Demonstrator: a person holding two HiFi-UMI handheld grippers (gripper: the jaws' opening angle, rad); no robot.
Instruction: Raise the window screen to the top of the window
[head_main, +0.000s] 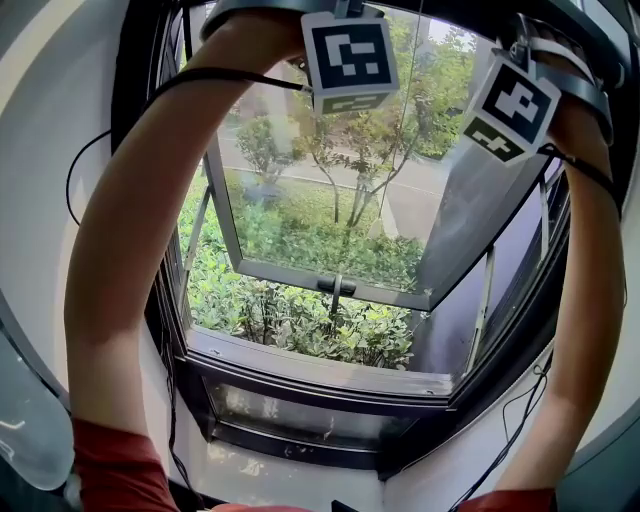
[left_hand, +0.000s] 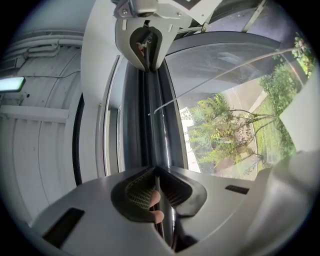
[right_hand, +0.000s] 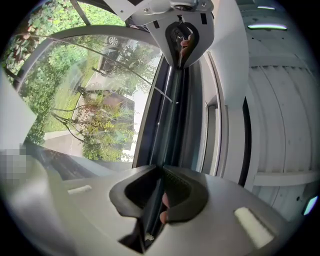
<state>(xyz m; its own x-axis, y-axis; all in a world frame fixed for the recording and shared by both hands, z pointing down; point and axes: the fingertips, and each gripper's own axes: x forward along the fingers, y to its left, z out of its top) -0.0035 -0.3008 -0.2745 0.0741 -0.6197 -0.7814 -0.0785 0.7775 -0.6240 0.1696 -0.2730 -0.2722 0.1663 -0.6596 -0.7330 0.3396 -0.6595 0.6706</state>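
Left gripper view: the left hand-held gripper (left_hand: 158, 192) is seen clamped narrow on the slim dark bar of the window screen (left_hand: 151, 125). The right hand-held gripper (right_hand: 160, 197) is likewise closed on it further along. The bar is held overhead beside the tilted-out clear glass pane (left_hand: 225, 70).

Our head camera looks out between raised arms (head_main: 120, 250) at the open window (head_main: 330, 290). Cameras on the left tongs (left_hand: 156, 200) and right tongs (right_hand: 159, 205) sit close against the screen bar (left_hand: 152, 125), sighting along it toward twelve o'clock, each facing the other.
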